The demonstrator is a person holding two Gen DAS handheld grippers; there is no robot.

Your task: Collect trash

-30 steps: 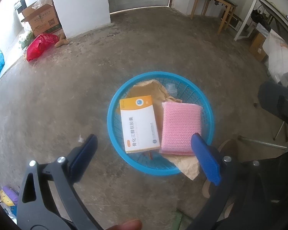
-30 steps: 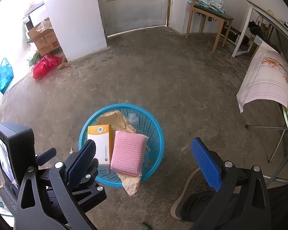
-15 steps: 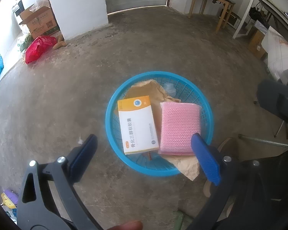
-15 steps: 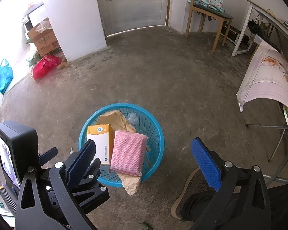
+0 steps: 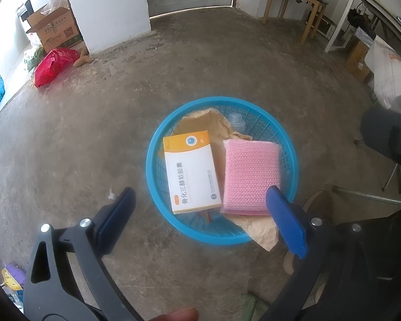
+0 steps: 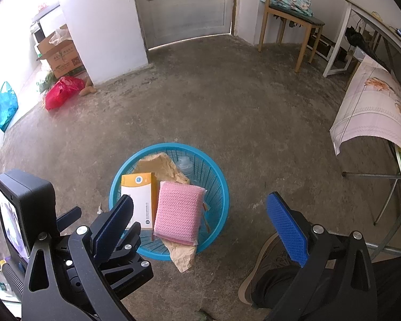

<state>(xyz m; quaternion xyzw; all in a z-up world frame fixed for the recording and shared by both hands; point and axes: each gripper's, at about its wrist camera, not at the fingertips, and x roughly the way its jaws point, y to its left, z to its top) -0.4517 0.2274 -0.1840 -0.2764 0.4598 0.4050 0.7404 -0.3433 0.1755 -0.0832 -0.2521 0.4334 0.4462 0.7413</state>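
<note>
Little had shifted; only the left wrist view drifted slightly. On the concrete floor (image 5: 93, 139) stood the blue basket (image 5: 157, 139), holding brown paper (image 5: 200, 123), a medicine box (image 5: 191, 171) and pink sponge (image 5: 250, 172), long axes pointing away. Left gripper (image 5: 200, 214) and right gripper (image 6: 200, 219) hung spread, empty.

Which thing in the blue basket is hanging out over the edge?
The crumpled brown paper. Its end droops over the blue basket's near rim, while the pink sponge and the white-and-orange box lie inside on top of it.
</note>
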